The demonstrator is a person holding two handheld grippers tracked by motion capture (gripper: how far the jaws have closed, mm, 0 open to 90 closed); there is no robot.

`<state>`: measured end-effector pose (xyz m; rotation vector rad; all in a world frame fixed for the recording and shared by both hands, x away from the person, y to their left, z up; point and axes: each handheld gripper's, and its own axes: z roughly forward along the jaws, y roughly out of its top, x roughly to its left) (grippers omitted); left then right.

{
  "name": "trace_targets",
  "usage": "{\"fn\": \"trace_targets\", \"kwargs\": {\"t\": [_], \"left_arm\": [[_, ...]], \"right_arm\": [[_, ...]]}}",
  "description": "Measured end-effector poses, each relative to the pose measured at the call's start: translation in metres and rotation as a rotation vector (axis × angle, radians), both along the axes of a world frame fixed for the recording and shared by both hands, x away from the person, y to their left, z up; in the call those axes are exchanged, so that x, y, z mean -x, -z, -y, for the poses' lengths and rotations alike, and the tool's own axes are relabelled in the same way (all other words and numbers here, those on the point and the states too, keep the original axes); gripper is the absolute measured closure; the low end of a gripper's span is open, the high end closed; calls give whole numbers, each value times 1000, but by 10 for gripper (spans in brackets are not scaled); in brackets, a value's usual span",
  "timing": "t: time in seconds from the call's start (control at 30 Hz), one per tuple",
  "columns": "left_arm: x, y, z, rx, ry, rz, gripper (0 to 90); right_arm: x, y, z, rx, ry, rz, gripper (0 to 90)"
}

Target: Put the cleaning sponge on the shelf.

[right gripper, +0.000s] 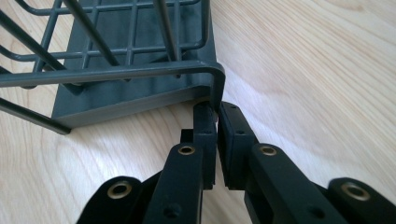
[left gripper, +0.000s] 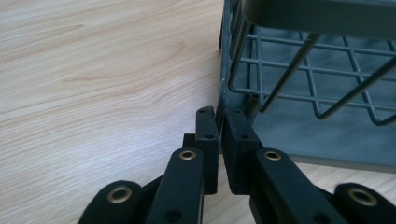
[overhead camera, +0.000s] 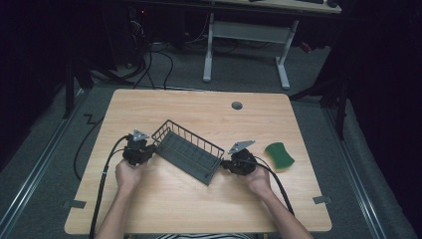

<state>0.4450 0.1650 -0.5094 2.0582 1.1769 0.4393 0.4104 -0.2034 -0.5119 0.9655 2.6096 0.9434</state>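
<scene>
You hold a dark grey wire basket (overhead camera: 188,151) between your black grippers, left (overhead camera: 149,149) and right (overhead camera: 225,164). Right of the basket lies a green sponge (overhead camera: 279,155). The table (overhead camera: 164,199) under it is pale wood grain.

The desk (overhead camera: 164,204) is viewed from above its near edge, facing forward and down, while opposite ends of the wire basket (overhead camera: 188,151), shared by all views, are seen closely from each hand-held gripper's camera.

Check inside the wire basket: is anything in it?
Nothing shows inside the wire basket: just its grid floor. The left gripper and right gripper pinch opposite corners; the table directly beneath it is hidden.
</scene>
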Motion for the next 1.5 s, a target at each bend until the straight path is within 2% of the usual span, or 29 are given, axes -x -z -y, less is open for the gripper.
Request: {"fn": "trace_targets", "kwargs": {"t": [0.13, 0.33, 0.63, 0.73, 1.0, 1.1, 1.13, 1.17, 1.27, 1.3, 1.33, 1.37, 1.43, 1.5], "left_arm": [[3, 1, 11, 1, 16, 0, 858], [7, 1, 20, 1, 24, 1, 858], [14, 1, 42, 4, 55, 6, 859], [16, 2, 46, 18, 58, 7, 859], [18, 3, 48, 11, 64, -4, 859], [18, 3, 48, 10, 64, 5, 858], [19, 3, 48, 10, 61, 6, 842], [19, 4, 48, 11, 61, 6, 842], [20, 5, 47, 4, 52, 9, 768], [21, 5, 46, 8, 50, 10, 691], [23, 5, 45, 11, 45, 13, 691], [25, 4, 44, 16, 39, 20, 618], [28, 3, 41, 23, 27, 32, 582], [33, 2, 36, 34, 17, 40, 496]], "right_arm": [[3, -1, 8, 19, 13, 7, 865], [7, 0, 18, 2, 33, 1, 865], [22, 1, 43, -16, 74, 7, 864], [25, 1, 48, -16, 80, 10, 863], [27, 3, 53, -37, 93, 13, 860], [28, 3, 54, -36, 93, 13, 857], [28, 3, 54, -29, 101, 17, 813], [28, 3, 54, -29, 101, 17, 813], [30, 4, 57, -28, 116, 32, 731], [31, 5, 61, -32, 128, 32, 663], [31, 5, 61, -32, 128, 32, 663], [33, 4, 65, -43, 145, 35, 613], [34, 4, 67, -49, 152, 41, 593], [38, 0, 73, -57, 173, 58, 546]]}}
